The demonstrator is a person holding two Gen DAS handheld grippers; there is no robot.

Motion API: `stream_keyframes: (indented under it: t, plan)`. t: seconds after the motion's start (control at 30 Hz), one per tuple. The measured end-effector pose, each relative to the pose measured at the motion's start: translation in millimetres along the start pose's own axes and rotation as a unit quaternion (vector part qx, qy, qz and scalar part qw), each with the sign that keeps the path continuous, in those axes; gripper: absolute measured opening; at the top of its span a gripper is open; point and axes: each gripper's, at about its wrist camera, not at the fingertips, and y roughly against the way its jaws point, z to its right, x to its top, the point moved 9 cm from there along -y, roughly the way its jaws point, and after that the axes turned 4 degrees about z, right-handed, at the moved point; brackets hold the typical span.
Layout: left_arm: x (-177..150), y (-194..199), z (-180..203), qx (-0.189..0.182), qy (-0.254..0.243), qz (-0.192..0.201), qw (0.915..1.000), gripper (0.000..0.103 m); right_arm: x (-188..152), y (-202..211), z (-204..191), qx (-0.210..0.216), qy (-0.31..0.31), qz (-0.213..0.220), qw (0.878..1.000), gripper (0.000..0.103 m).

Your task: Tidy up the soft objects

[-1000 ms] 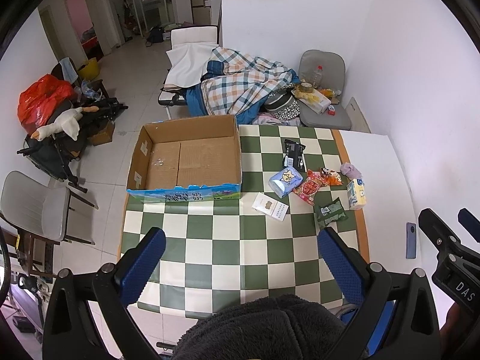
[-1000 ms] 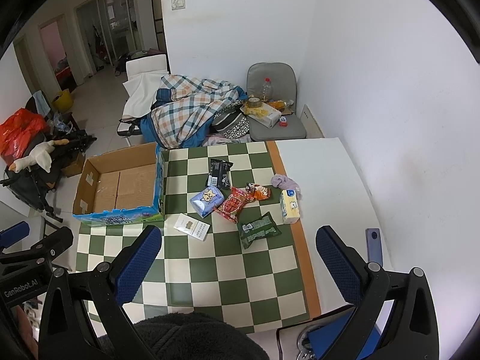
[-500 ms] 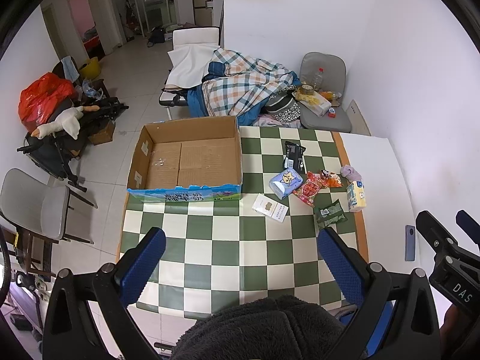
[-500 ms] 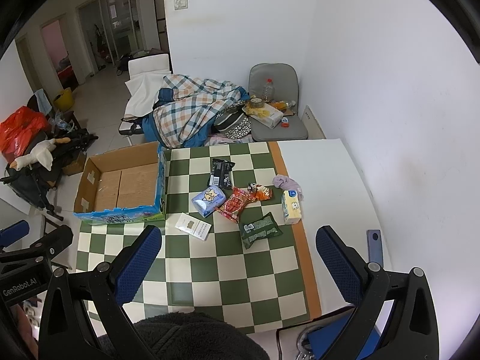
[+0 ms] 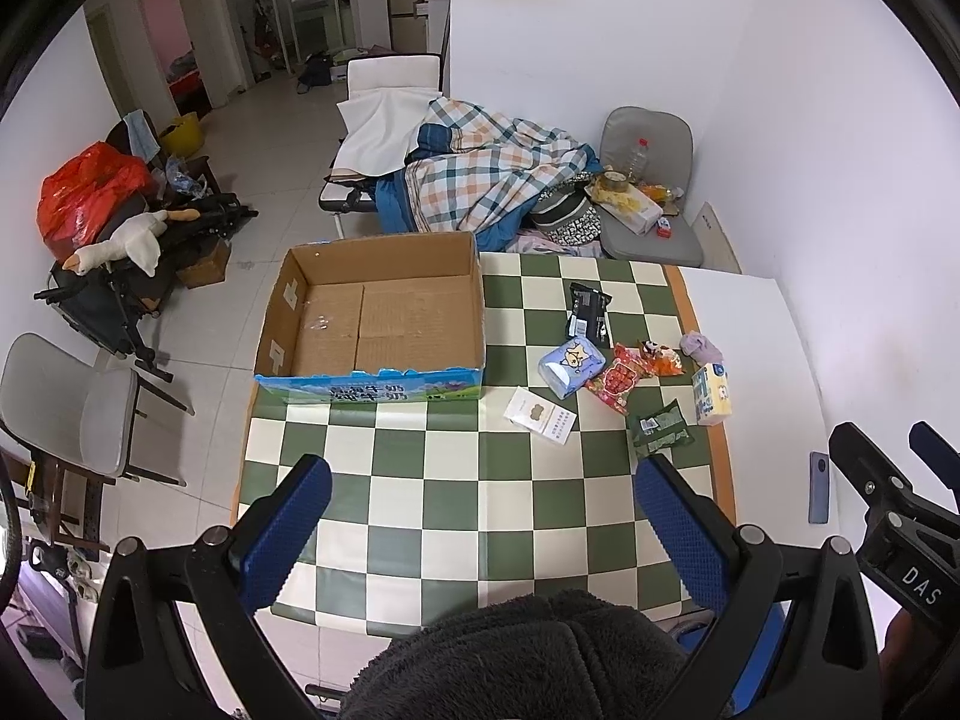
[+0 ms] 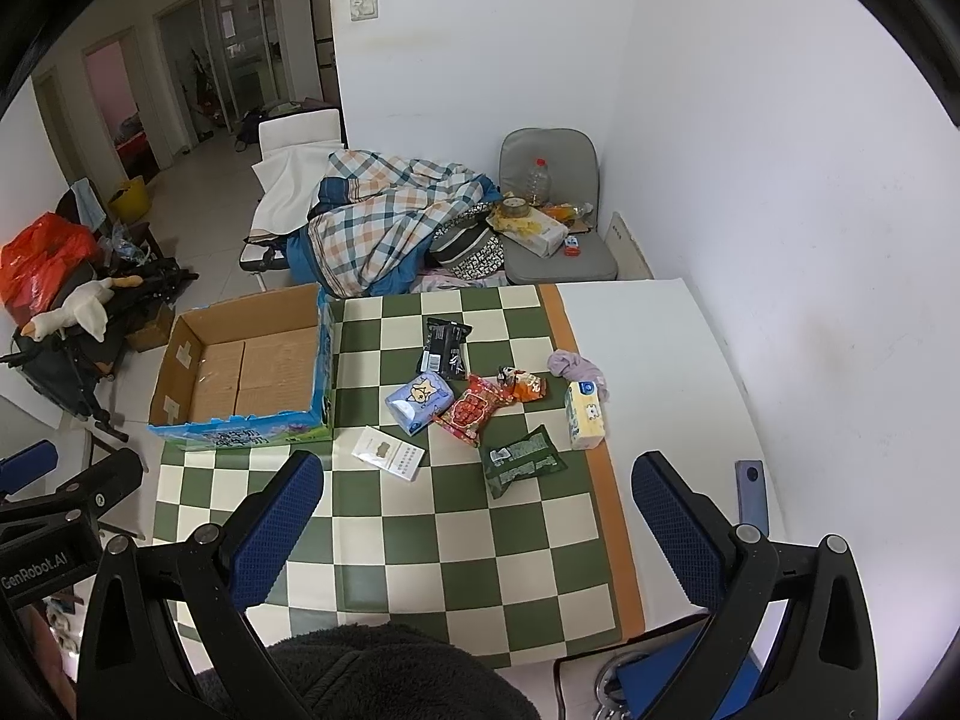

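We hold both tongs spread wide and empty above the near edge of the checkered counter (image 5: 456, 516): left tongs (image 5: 483, 516), right tongs (image 6: 477, 513); beyond them the soft packets (image 6: 474, 411) lie clustered mid-counter, near the yellow tissue pack (image 6: 583, 414); the open cardboard box (image 5: 384, 315) sits at the counter's far-left corner.

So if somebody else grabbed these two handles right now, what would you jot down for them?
Left tool: open, holding nothing, high above the table.
Right tool: open, holding nothing.
Cardboard box: on the table's left side, nothing visible inside.
Soft packs, all loose on the checkered cloth: blue tissue pack, red snack bag, green pouch, black packet, yellow tissue pack, lilac cloth.
Done: nothing yet. Left: everything.
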Motion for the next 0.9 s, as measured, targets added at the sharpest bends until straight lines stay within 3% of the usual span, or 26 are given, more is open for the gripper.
stream_keyframes:
  t: [0.77,0.9]
  plan:
    - [1,5,8,-0.006,0.004,0.002,1.0000,0.103,-2,2,-4,0.006,0.001,-0.001,1.000,0.103]
    - [2,-19,17,-0.018,0.011,-0.010,0.9997,0.103,-6,-17,7,0.014,-0.022,-0.021,0.999,0.103]
